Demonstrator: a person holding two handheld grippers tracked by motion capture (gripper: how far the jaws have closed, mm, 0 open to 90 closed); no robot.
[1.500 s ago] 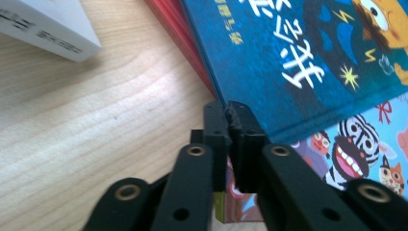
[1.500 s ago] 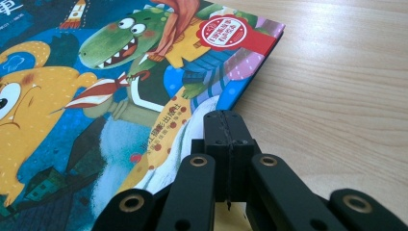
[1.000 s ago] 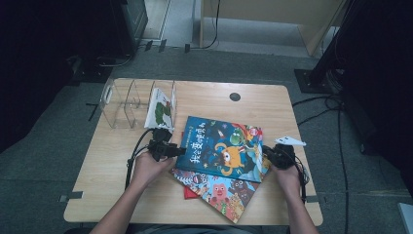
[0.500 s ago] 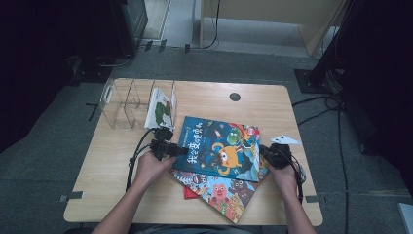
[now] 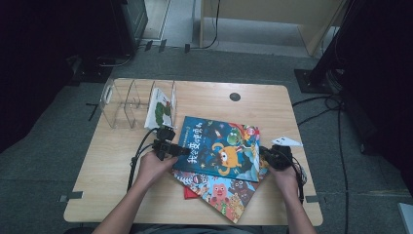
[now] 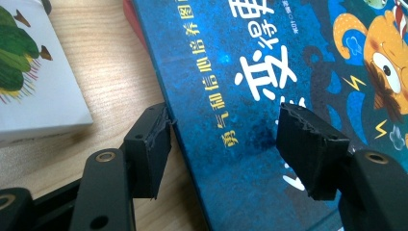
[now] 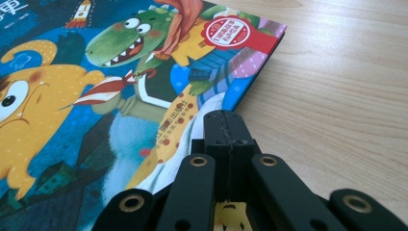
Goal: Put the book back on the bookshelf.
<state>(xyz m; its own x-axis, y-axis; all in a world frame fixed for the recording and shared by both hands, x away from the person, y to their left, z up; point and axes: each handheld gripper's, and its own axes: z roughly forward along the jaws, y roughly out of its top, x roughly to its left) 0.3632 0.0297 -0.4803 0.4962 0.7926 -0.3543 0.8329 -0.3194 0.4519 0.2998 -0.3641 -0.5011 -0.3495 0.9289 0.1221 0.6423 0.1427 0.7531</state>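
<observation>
Left gripper view: left gripper (image 6: 223,139), jaws just opened astride the blue book's (image 6: 250,96) edge, should close squarely; right gripper (image 7: 226,126) shut.

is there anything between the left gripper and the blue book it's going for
Nothing visible does. The left gripper has just been opening, and its jaws straddle the near edge of the blue book with nothing else between them; the white book lies off to the side.
</observation>
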